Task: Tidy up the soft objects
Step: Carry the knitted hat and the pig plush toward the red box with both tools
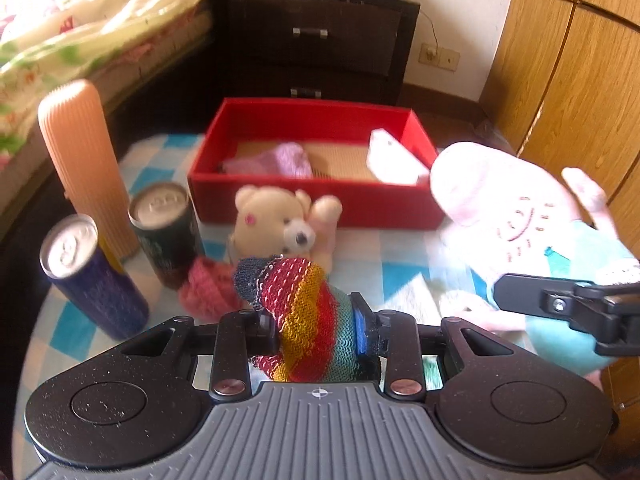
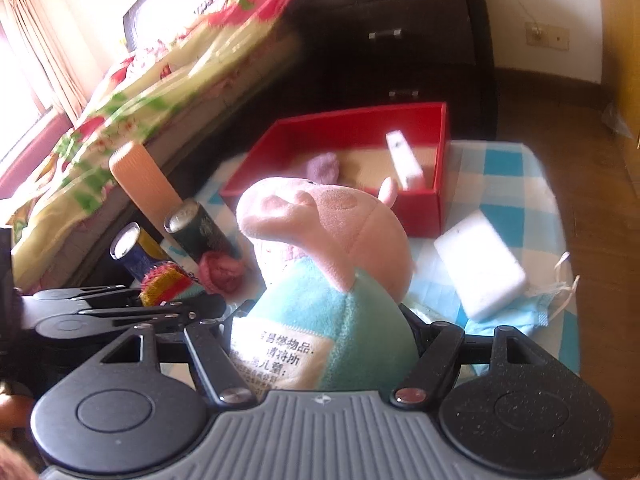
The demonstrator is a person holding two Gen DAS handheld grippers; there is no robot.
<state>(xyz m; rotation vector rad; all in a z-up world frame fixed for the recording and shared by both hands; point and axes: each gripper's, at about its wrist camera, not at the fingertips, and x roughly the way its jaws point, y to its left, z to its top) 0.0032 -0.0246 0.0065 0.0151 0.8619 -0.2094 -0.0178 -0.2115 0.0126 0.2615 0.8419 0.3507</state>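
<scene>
My left tool (image 1: pixel 316 330) is clamped on the striped knit (image 1: pixel 304 312), right tool (image 2: pixel 328 344) on the pig plush (image 2: pixel 320 256), both short of the red box (image 1: pixel 320 196) at 12 o'clock; top-heavy pig could slip or clip the cans (image 1: pixel 164 232) at 10 o'clock.

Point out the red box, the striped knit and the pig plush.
red box (image 1: pixel 320 204), left wrist view, on its front wall.
striped knit (image 1: pixel 308 312), left wrist view, on the middle of the bunched fabric between the fingers.
pig plush (image 2: pixel 340 236), right wrist view, on its pink head.
</scene>
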